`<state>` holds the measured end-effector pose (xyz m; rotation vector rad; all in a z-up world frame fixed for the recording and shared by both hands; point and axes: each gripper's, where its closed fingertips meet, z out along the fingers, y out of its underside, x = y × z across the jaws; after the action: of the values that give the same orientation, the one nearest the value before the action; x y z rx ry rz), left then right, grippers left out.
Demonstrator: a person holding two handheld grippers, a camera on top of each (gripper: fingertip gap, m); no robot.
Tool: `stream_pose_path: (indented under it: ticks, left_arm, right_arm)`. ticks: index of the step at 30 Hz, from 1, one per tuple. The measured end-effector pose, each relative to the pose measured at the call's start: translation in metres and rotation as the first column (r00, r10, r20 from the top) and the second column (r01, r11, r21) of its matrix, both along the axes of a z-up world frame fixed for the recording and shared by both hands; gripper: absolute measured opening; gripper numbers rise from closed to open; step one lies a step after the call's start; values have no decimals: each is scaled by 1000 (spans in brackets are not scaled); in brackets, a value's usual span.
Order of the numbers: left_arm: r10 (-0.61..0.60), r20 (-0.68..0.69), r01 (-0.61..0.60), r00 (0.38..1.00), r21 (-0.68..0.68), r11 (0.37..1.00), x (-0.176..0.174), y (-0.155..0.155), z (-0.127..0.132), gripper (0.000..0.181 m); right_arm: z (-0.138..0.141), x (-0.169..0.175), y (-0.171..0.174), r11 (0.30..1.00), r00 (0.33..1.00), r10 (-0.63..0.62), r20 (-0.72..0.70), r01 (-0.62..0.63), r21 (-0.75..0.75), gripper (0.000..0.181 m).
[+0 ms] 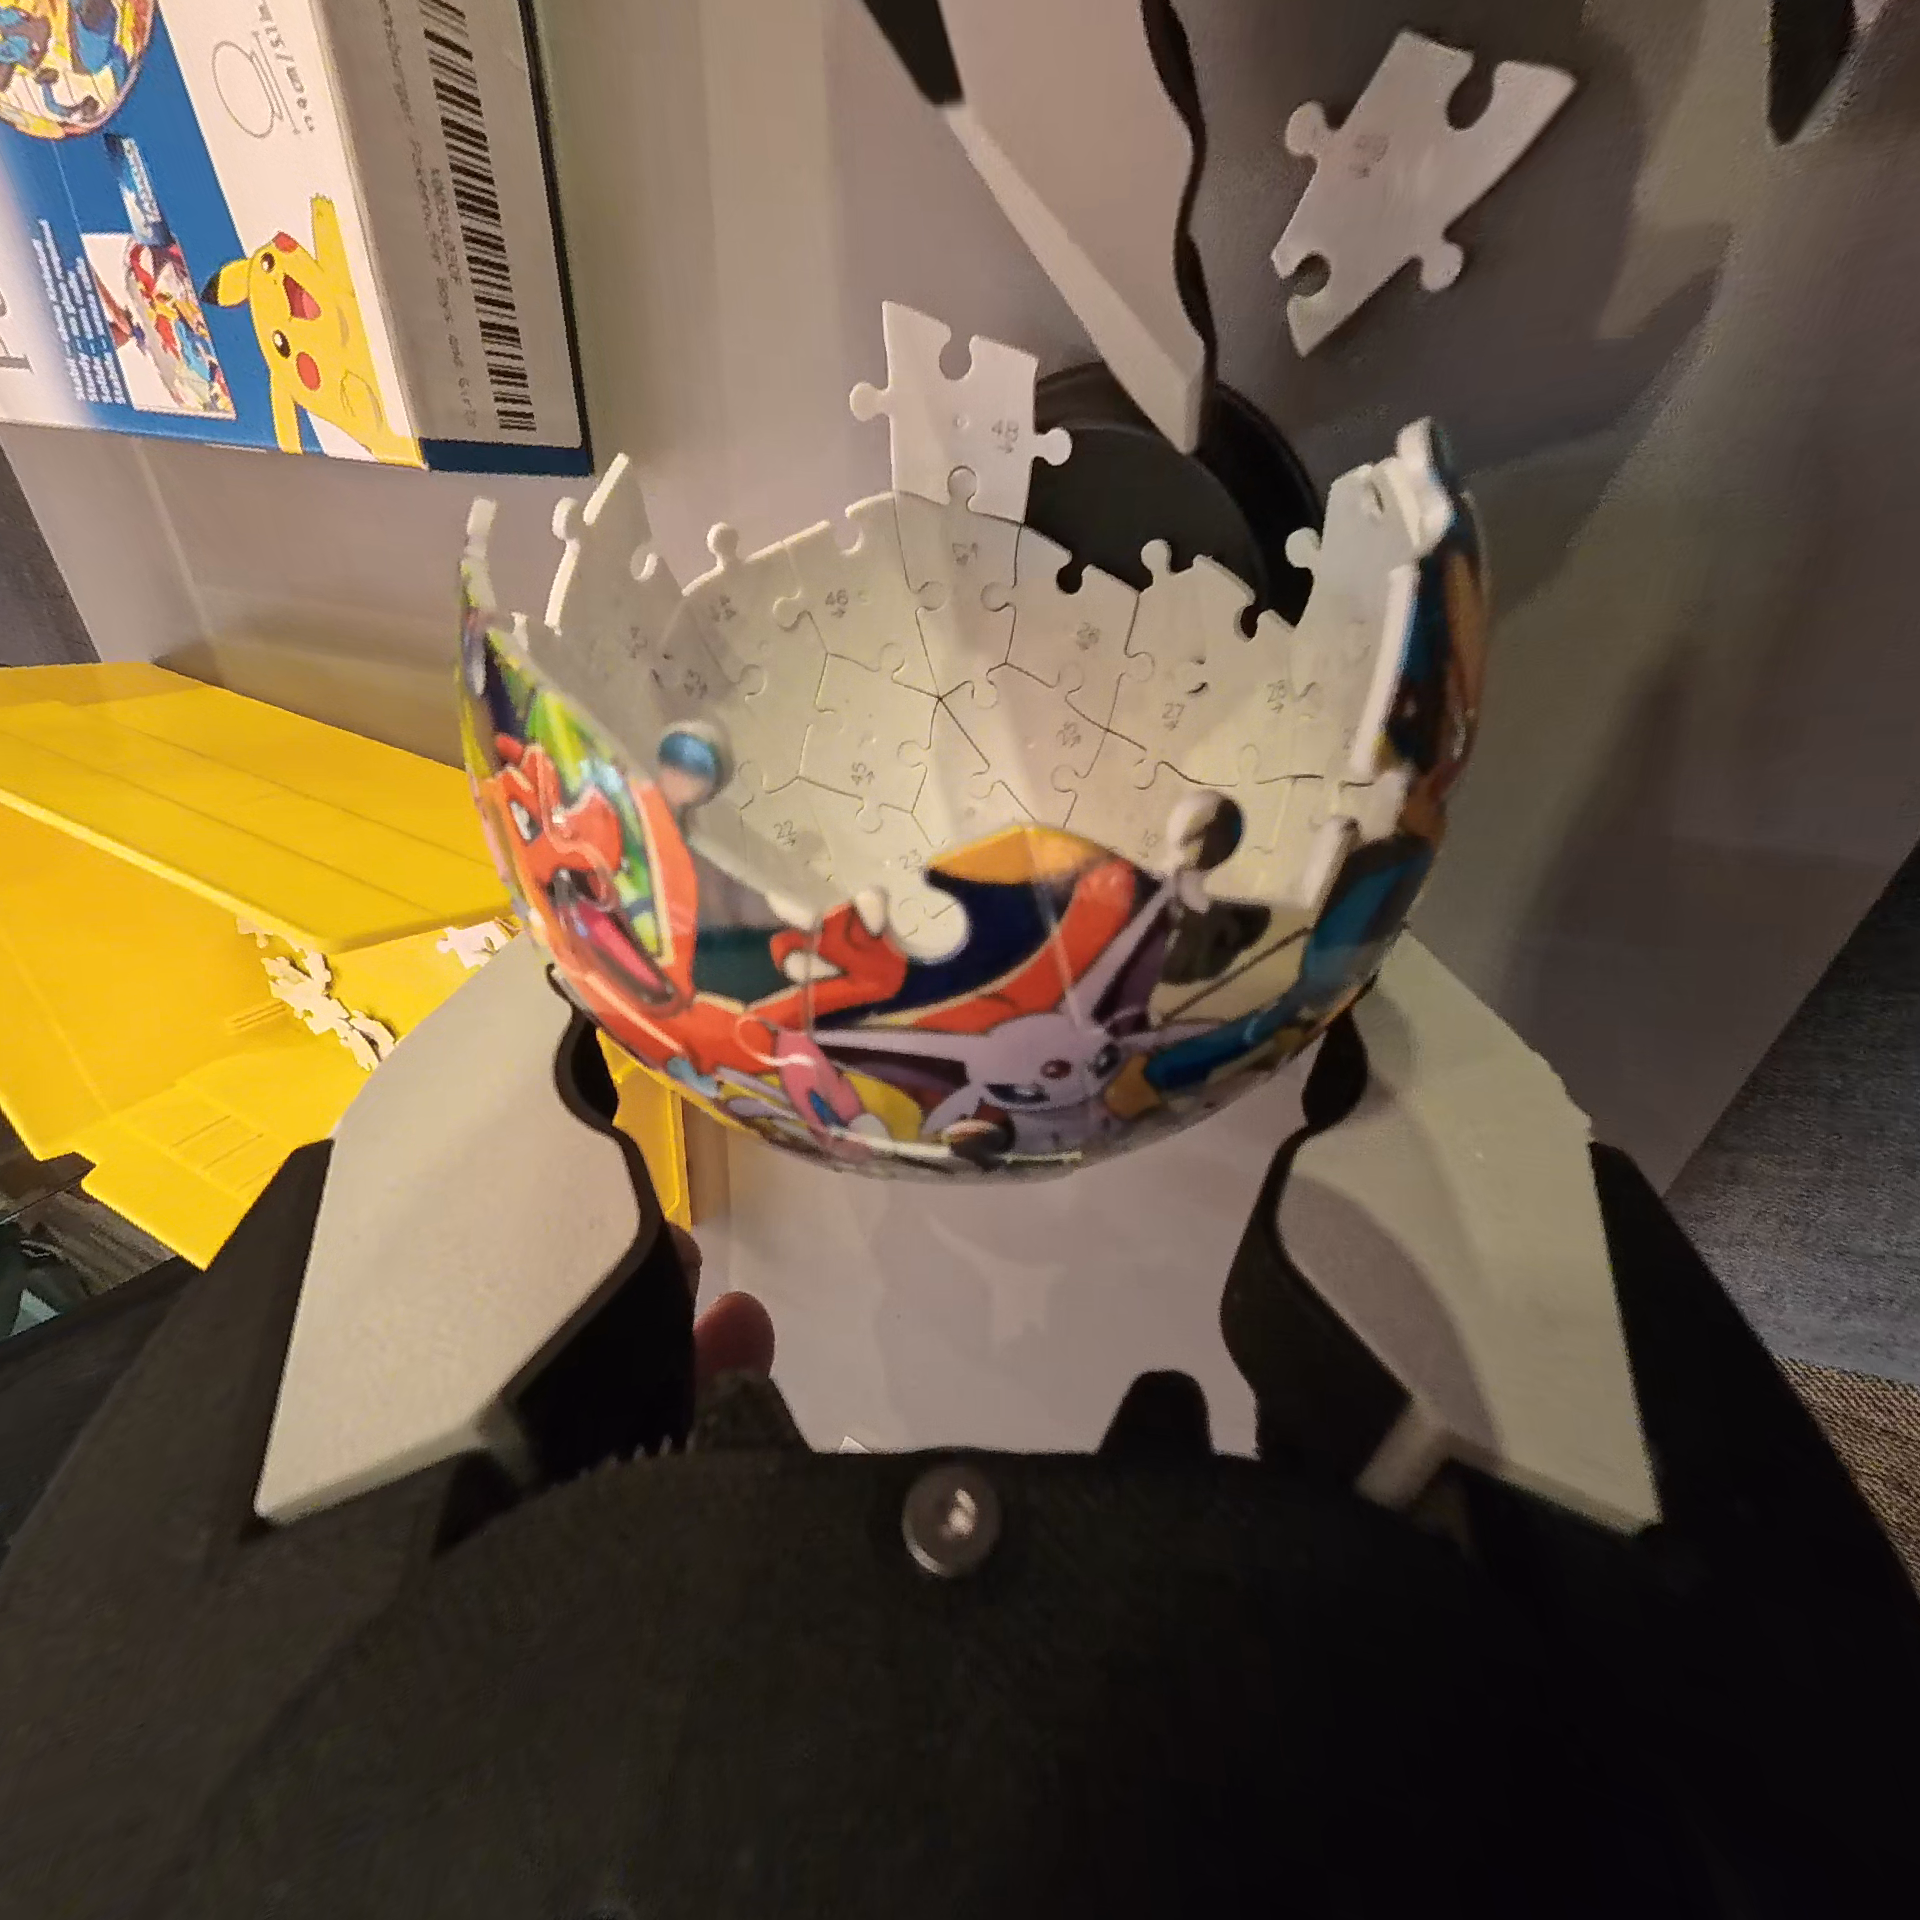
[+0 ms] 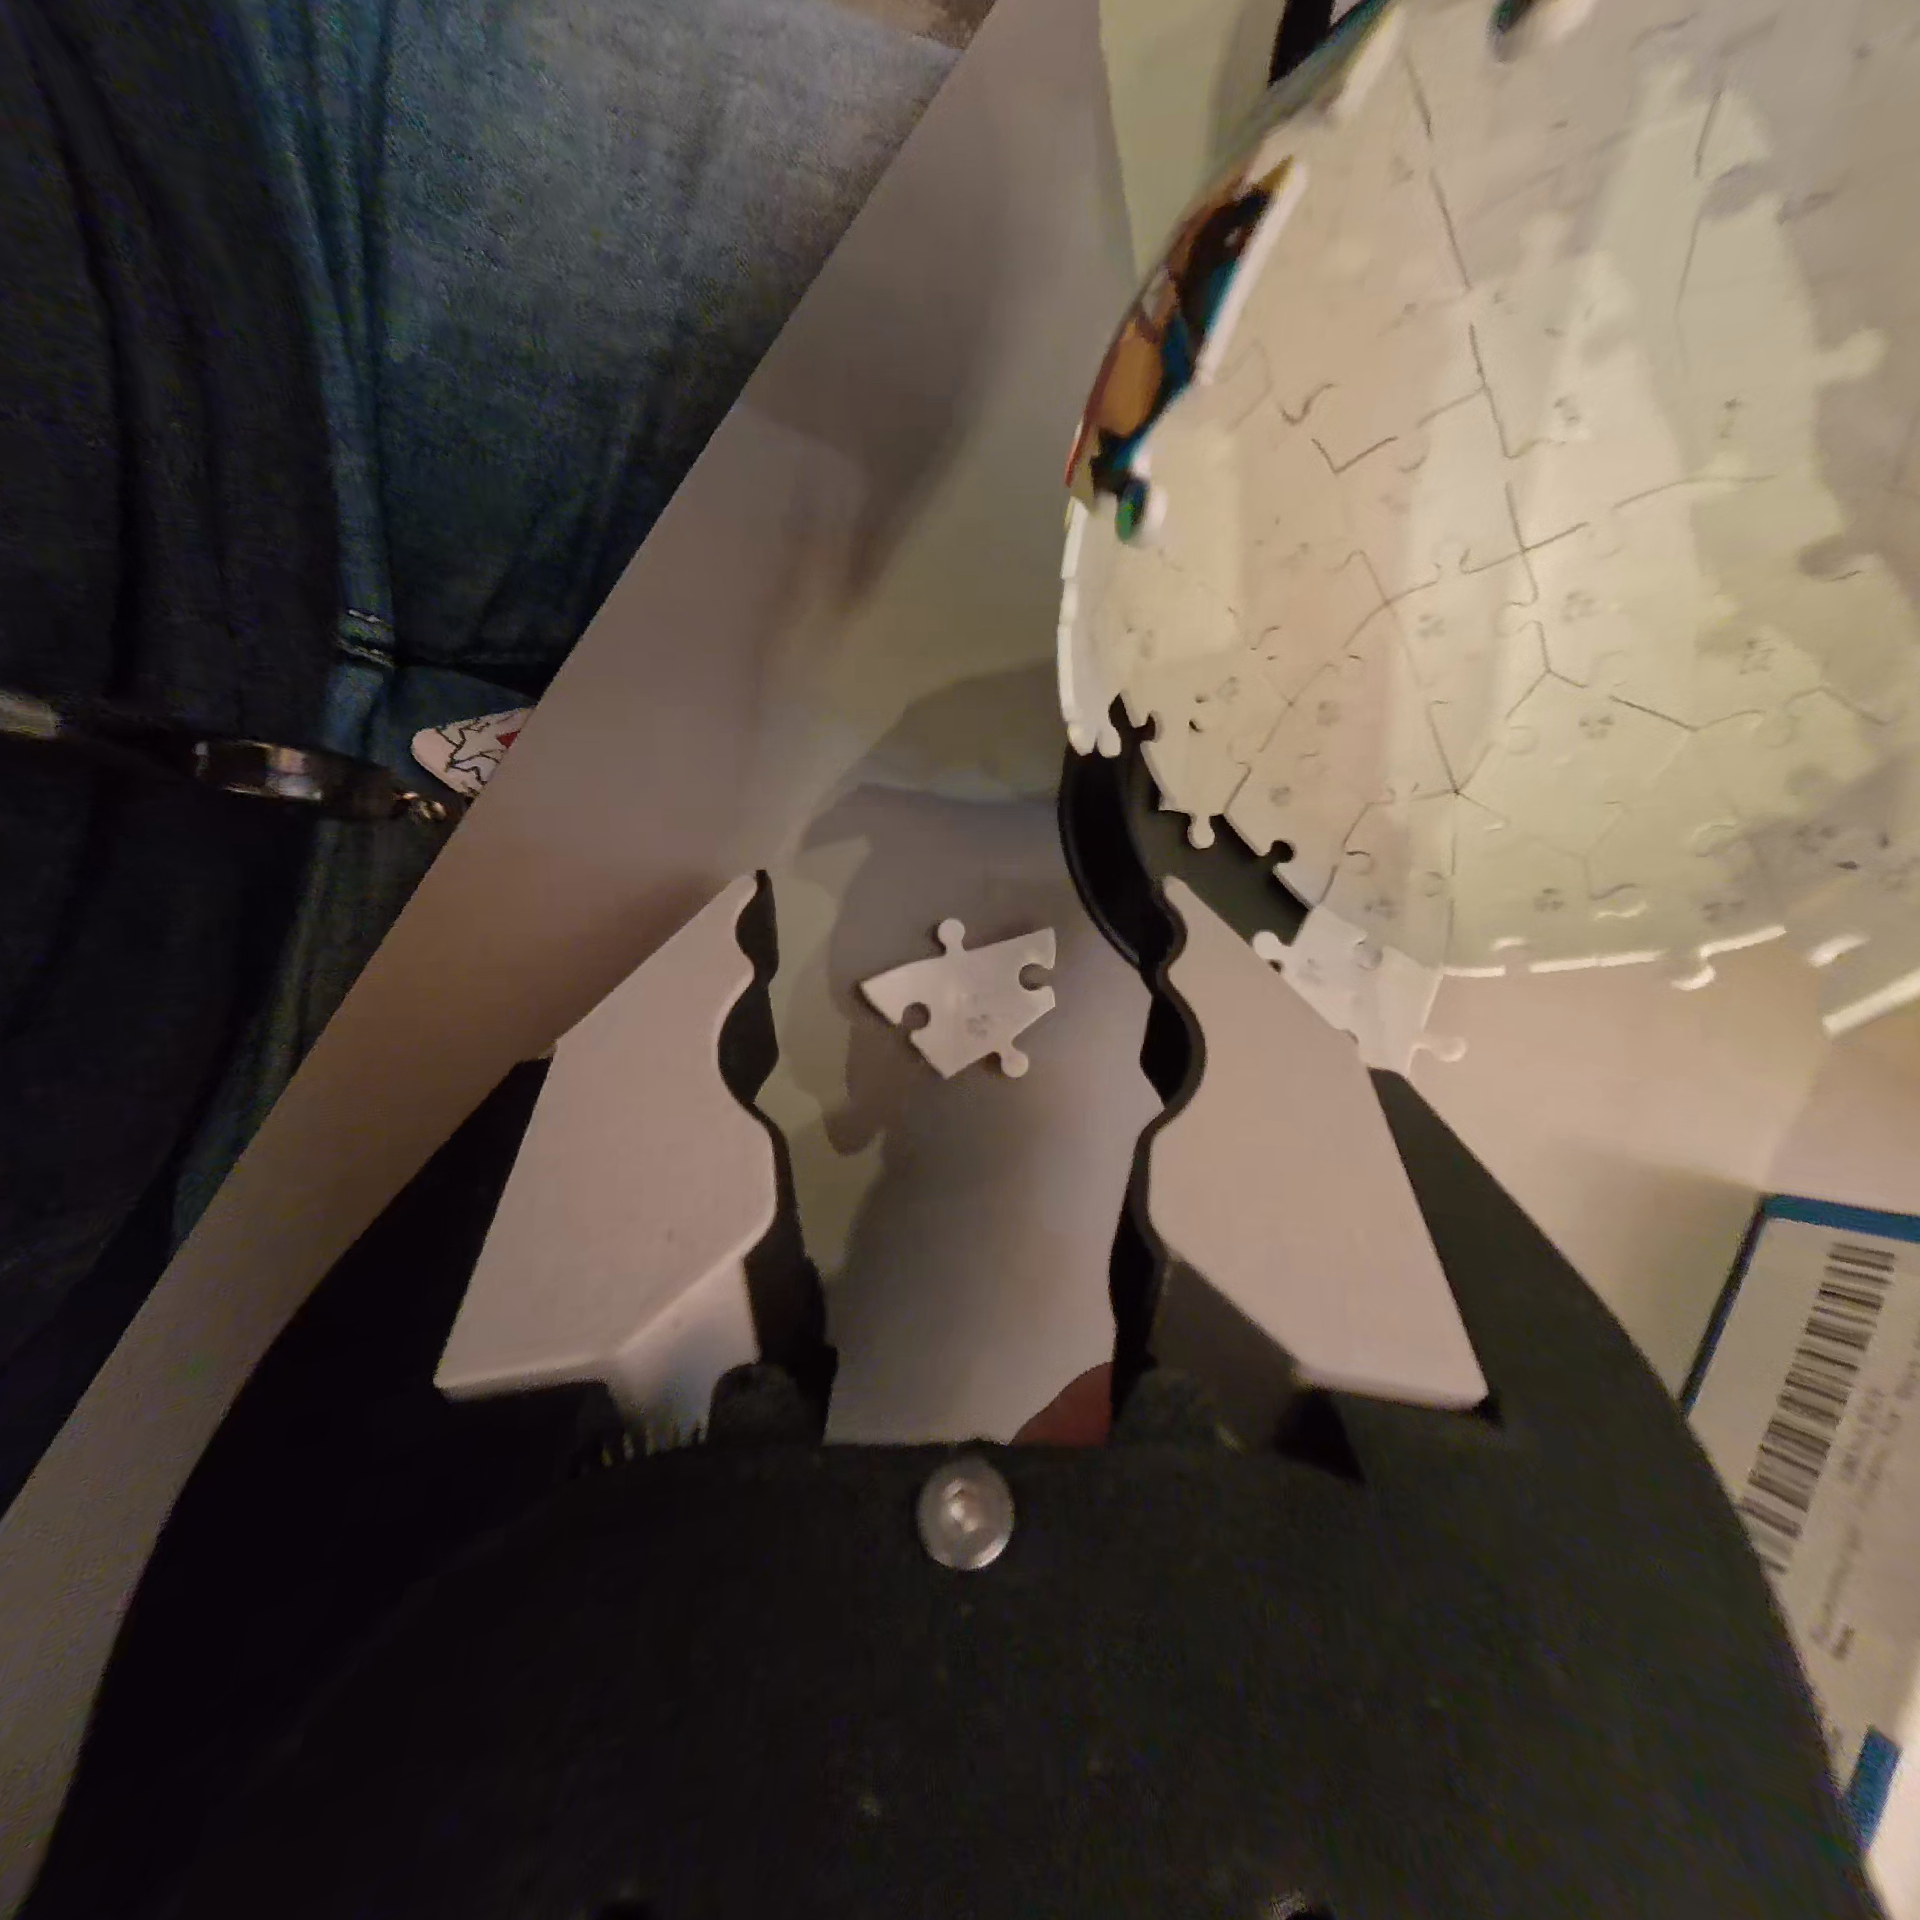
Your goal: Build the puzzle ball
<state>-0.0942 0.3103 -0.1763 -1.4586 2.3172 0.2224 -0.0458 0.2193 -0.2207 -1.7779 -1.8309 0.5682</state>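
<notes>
White left tongs (image 1: 961, 1049) cradle the half-built ball (image 1: 966, 831), pinched at its sides, open rim facing the camera. Right tongs (image 2: 961, 904) hover spread over a loose piece (image 2: 971, 1000) lying face-down on the table (image 2: 727, 582) near the ball. Fetching a piece seems the step; next, lower and pinch its edge.

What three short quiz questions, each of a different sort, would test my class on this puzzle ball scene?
1. True or false: the right gripper holds the loose piece.
2. The left gripper grips: A) puzzle ball B) box C) nothing?
3. Fill in: the loose piece lies with its ___ side up.

Key: 1 false, it is open with the piece lying between its fingers; 2 A; 3 white.
</notes>
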Motion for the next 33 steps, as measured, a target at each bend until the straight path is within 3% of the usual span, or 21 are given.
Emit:
stream_pose_path:
  ticks: [7, 14, 18, 27, 33]
  left_arm:
    - [4, 2, -4, 1000, 0, 1000, -3, 0, 0, 130]
    - [5, 2, -5, 1000, 7, 1000, -1, 0, 1, 130]
    - [7, 4, -7, 1000, 5, 1000, -1, -1, 1, 130]
    - [9, 8, -9, 1000, 6, 1000, -2, -1, 0, 130]
    - [5, 3, -5, 1000, 6, 1000, -2, 0, 0, 130]
  right_arm:
    - [15, 35, 0, 982, 984, -162, -72, 154, -113, 65]
    - [-12, 31, 4, 963, 966, -253, -55, 246, -113, 25]
    - [-13, 31, 7, 957, 957, -279, -80, 270, -106, 4]
    - [-9, 28, 8, 959, 954, -275, -117, 263, -108, 3]
    - [20, 25, 15, 983, 966, -180, -183, 173, -56, 3]
